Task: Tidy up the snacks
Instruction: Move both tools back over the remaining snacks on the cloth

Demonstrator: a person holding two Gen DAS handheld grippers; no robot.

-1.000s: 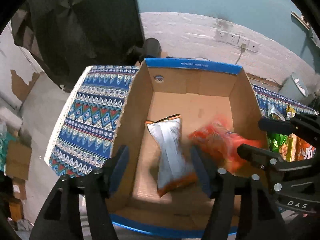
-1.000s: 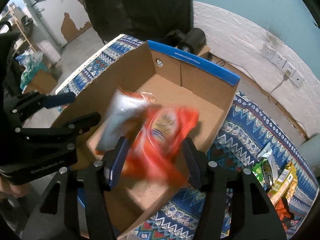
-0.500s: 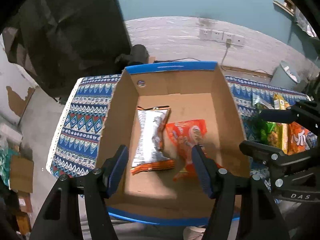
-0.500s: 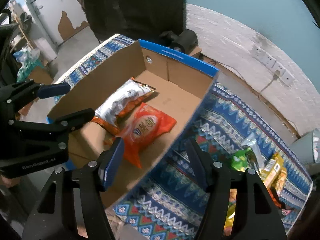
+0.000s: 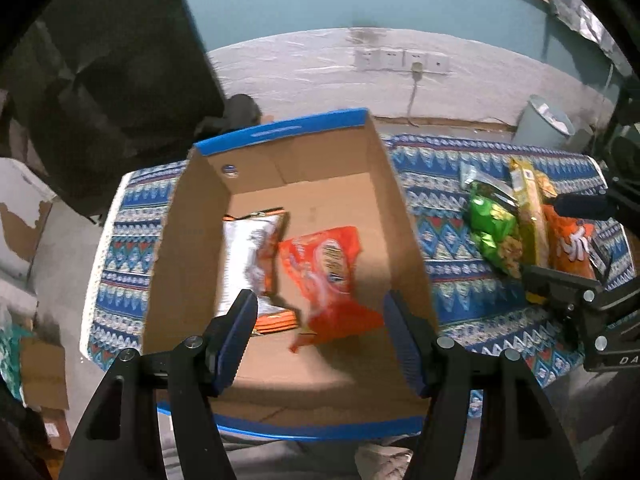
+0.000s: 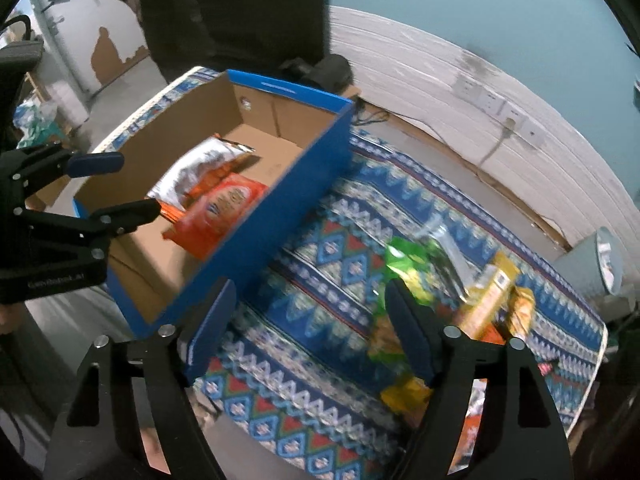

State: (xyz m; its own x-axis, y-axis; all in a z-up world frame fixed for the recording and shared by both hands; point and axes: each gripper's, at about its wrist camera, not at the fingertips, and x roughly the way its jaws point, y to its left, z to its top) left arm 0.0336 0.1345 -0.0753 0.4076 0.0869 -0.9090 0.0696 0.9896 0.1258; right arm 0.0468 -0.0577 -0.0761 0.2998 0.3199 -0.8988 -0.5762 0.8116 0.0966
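Note:
An open cardboard box (image 5: 396, 216) with blue rims stands on a patterned cloth; it also shows in the right wrist view (image 6: 280, 200). Inside lie a silver snack bag (image 5: 246, 256) and an orange snack bag (image 5: 326, 276), side by side. My left gripper (image 5: 320, 340) is open and empty above the box's near end. My right gripper (image 6: 312, 332) is open and empty over the cloth, right of the box. A green bag (image 6: 408, 264), a yellow pack (image 6: 488, 296) and an orange bag (image 5: 570, 244) lie on the cloth to the right.
The blue patterned cloth (image 6: 320, 352) covers the table. A grey bin (image 5: 540, 120) stands by the wall at the back right. Wall sockets (image 5: 400, 60) with a plugged cord are behind. Cardboard pieces (image 5: 44, 372) lie on the floor at the left.
The orange bag left my right gripper and now lies in the box beside the silver bag. My right gripper has swung right, away from the box, towards the loose snacks.

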